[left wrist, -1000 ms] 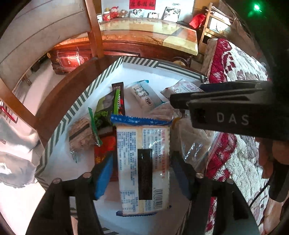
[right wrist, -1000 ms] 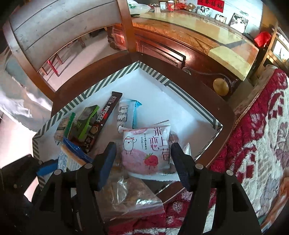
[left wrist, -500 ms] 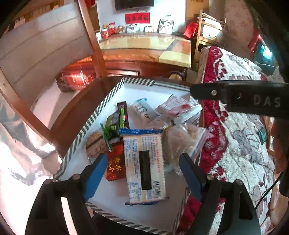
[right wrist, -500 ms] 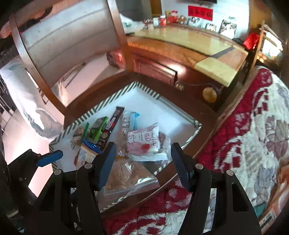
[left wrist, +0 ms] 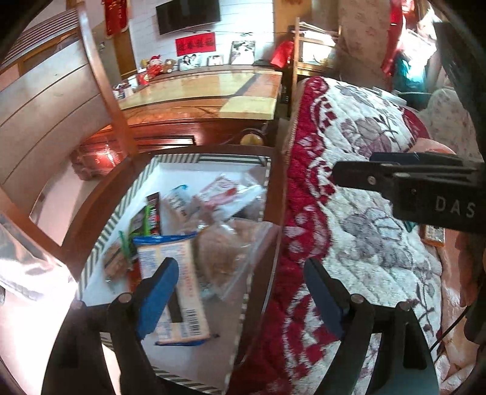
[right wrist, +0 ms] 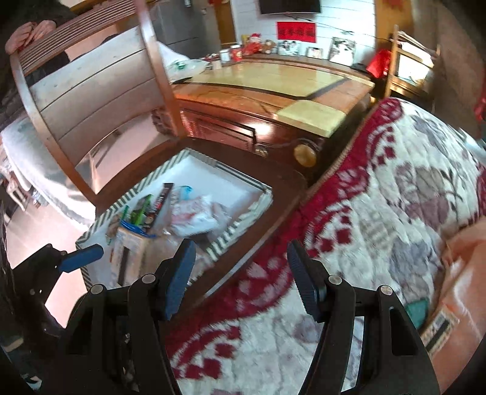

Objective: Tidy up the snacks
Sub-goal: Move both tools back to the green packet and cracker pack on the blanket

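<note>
one cracker packet [left wrist: 179, 282] flat in tray [left wrist: 121, 212], long axis toward camera

Beside me lies a red-and-white floral quilt [right wrist: 395, 197], with a wooden chair [right wrist: 91, 100], a long cabinet [right wrist: 273, 91] and a wall-mounted television [left wrist: 188, 13] beyond.

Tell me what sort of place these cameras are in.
Most likely a living room in a home. A wall-mounted television hangs above a long wooden cabinet lined with framed photos, and a floral red-and-white quilt lies beside the striped snack box.
</note>
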A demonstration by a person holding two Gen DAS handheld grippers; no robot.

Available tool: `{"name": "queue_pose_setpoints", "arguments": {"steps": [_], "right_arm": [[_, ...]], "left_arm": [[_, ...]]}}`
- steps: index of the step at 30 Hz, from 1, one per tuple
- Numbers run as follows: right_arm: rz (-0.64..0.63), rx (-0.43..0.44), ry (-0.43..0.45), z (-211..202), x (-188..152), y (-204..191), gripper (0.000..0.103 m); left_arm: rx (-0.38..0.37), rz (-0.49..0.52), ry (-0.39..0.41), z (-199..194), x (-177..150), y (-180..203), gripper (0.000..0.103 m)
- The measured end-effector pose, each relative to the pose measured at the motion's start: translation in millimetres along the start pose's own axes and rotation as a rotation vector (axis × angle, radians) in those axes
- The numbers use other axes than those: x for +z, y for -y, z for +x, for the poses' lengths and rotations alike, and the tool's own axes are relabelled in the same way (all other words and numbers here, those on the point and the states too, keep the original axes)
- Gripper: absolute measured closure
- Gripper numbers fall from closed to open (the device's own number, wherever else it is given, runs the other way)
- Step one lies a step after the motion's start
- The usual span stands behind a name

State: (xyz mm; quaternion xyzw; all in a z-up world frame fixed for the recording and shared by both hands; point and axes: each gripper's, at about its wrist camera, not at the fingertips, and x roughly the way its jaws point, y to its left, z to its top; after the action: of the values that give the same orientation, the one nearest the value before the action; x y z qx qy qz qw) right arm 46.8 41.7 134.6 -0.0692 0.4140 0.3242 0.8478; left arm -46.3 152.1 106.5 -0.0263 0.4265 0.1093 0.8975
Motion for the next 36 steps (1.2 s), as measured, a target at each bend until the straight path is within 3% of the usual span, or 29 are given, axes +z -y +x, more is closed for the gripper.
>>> {"name": "queue_pose_setpoints", "arguments": {"steps": [25,36], "right_arm": [[0.213,-0.132,-0.027,-49,-86,108,0.04],[0.299,-0.194,-0.086,-59,-128,156,0.04]], "left_arm": [[-0.111,0.113,-0.015,11,5,86,0.017],[-0.157,0.141,-0.051,26,7,120,0.014]]}}
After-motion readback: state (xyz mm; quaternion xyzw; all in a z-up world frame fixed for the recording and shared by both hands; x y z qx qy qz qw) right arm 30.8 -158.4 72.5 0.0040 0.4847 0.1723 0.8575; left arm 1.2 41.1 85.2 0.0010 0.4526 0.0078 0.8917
